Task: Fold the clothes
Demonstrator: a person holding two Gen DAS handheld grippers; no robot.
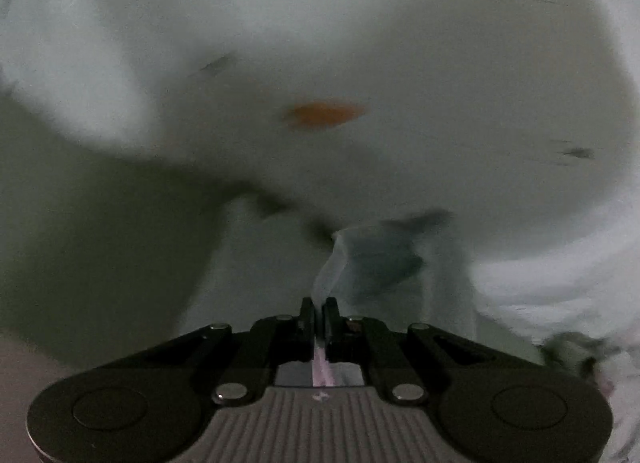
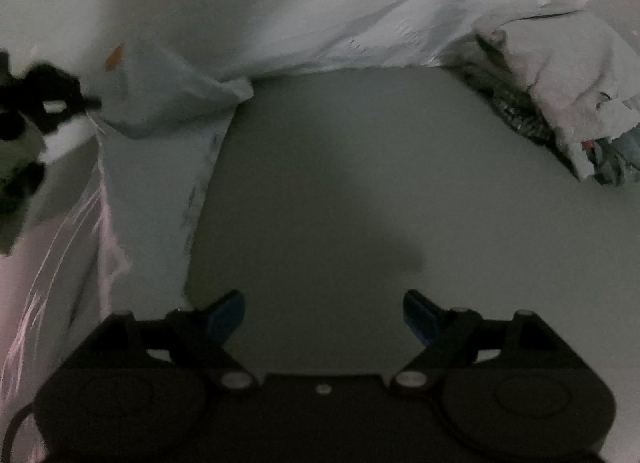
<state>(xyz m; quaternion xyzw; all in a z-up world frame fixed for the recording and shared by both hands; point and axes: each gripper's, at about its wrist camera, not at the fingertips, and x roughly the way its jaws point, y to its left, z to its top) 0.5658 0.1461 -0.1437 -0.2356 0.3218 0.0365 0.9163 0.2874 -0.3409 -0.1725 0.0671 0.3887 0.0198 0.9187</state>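
A pale white-blue garment (image 1: pixel 360 63) with small orange marks fills the left wrist view, blurred. My left gripper (image 1: pixel 319 309) is shut on a fold of its edge, which rises from between the fingers. In the right wrist view the same garment (image 2: pixel 320 15) hangs across the top and down the left side. The left gripper (image 2: pixel 86 103) shows there at the far left, holding the cloth. My right gripper (image 2: pixel 324 311) is open and empty, with blue pads (image 2: pixel 226 313), over the bare grey-green surface (image 2: pixel 340 203).
A crumpled pile of other clothes (image 2: pixel 560 87), white and dark patterned, lies at the right. A pinkish cloth (image 2: pixel 52 283) lies at the lower left. More rumpled fabric (image 1: pixel 580 351) shows at the lower right of the left wrist view.
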